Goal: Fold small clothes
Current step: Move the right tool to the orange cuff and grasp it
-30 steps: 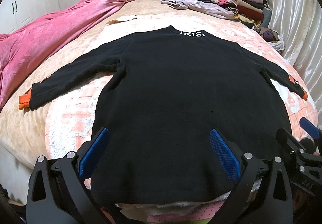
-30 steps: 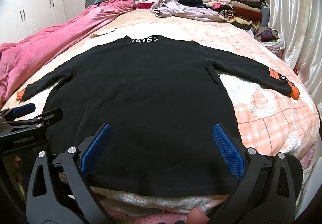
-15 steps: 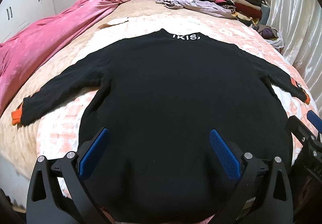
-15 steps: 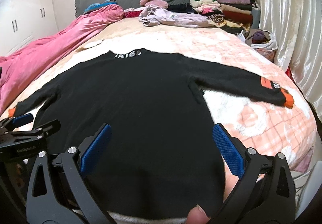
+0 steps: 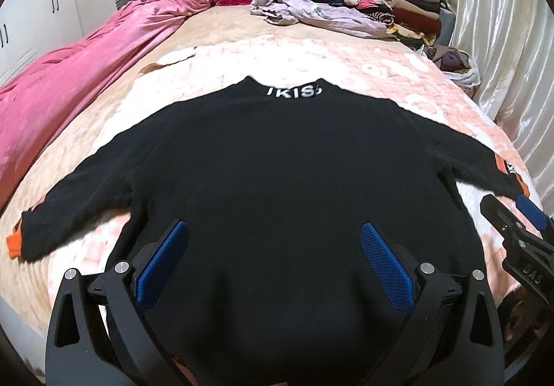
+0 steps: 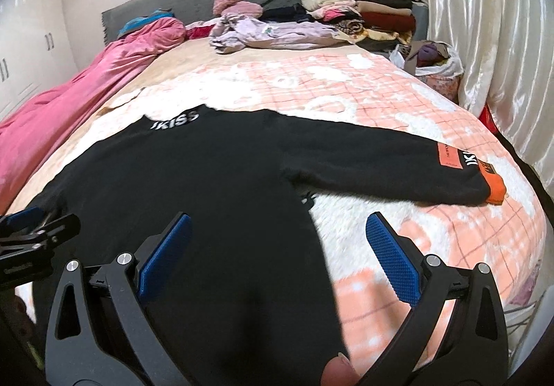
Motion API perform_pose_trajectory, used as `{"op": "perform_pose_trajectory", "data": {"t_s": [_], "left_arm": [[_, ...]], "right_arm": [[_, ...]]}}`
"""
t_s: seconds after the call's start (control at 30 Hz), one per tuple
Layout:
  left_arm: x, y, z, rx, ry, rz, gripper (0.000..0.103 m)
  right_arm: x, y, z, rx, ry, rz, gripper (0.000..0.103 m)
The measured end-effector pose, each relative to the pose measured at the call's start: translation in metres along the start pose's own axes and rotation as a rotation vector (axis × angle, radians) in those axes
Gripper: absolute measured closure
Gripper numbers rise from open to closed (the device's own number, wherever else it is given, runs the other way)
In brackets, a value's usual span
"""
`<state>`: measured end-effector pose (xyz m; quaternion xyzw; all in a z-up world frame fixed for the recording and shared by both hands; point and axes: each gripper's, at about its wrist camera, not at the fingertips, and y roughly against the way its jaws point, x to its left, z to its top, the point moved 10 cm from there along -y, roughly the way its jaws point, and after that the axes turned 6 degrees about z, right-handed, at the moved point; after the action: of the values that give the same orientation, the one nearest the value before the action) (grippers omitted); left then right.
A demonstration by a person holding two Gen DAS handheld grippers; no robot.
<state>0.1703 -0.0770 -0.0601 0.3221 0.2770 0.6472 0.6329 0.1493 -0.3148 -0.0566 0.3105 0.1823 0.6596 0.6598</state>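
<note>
A black long-sleeved sweater [image 5: 277, 171] with white collar lettering and orange cuffs lies flat on the bed, sleeves spread; it also shows in the right wrist view [image 6: 194, 185]. My left gripper [image 5: 273, 240] is open and empty over the sweater's lower left part. My right gripper [image 6: 277, 233] is open and empty over the lower right edge of the body, below the right sleeve [image 6: 398, 164]. Each gripper shows at the edge of the other's view. The hem is hidden under the grippers.
The sweater lies on a pink-and-white checked blanket [image 6: 363, 91]. A pink duvet [image 5: 69, 81] runs along the left side. A lilac garment [image 5: 311, 11] and a stack of folded clothes [image 5: 391, 5] lie at the headboard. A white curtain [image 6: 484, 39] hangs on the right.
Both grippers have moved forward over the sweater from beyond its hem, which is no longer in sight. The right gripper has also swung right, towards the right sleeve. Both stayed open.
</note>
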Motion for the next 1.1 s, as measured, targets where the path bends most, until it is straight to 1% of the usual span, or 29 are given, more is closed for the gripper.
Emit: {"op": "perform_pose_trajectory", "data": {"t_s": [0.23, 0.37, 0.57, 0.7, 0.8, 0.87, 0.97, 1.03, 1.1], "left_arm": [[-0.011, -0.017, 0.022, 0.004, -0.007, 0.005, 0.004], [-0.016, -0.029, 0.029, 0.014, -0.010, -0.002, 0.004], [-0.027, -0.047, 0.037, 0.032, -0.021, -0.023, 0.004], [-0.037, -0.058, 0.040, 0.042, -0.027, -0.046, 0.004], [-0.049, -0.065, 0.042, 0.047, -0.059, -0.061, 0.004], [-0.056, -0.068, 0.044, 0.043, -0.078, -0.056, 0.004], [-0.068, -0.075, 0.046, 0.045, -0.102, -0.064, 0.004], [-0.075, -0.078, 0.048, 0.044, -0.114, -0.075, 0.004], [-0.082, -0.082, 0.051, 0.037, -0.134, -0.069, 0.004]], "right_arm": [[-0.053, -0.016, 0.023, -0.015, -0.082, -0.073, 0.008], [-0.094, -0.024, 0.030, -0.017, -0.151, -0.130, 0.008], [-0.152, -0.027, 0.027, -0.007, -0.234, -0.208, 0.008], [-0.196, -0.021, 0.021, -0.014, -0.295, -0.278, 0.008], [-0.232, -0.014, 0.016, -0.020, -0.344, -0.330, 0.008], [-0.252, -0.010, 0.013, -0.017, -0.371, -0.353, 0.008], [-0.280, -0.008, 0.010, -0.004, -0.396, -0.378, 0.008], [-0.291, -0.008, 0.008, 0.013, -0.403, -0.381, 0.008], [-0.302, -0.014, 0.004, 0.038, -0.421, -0.370, 0.008]]}}
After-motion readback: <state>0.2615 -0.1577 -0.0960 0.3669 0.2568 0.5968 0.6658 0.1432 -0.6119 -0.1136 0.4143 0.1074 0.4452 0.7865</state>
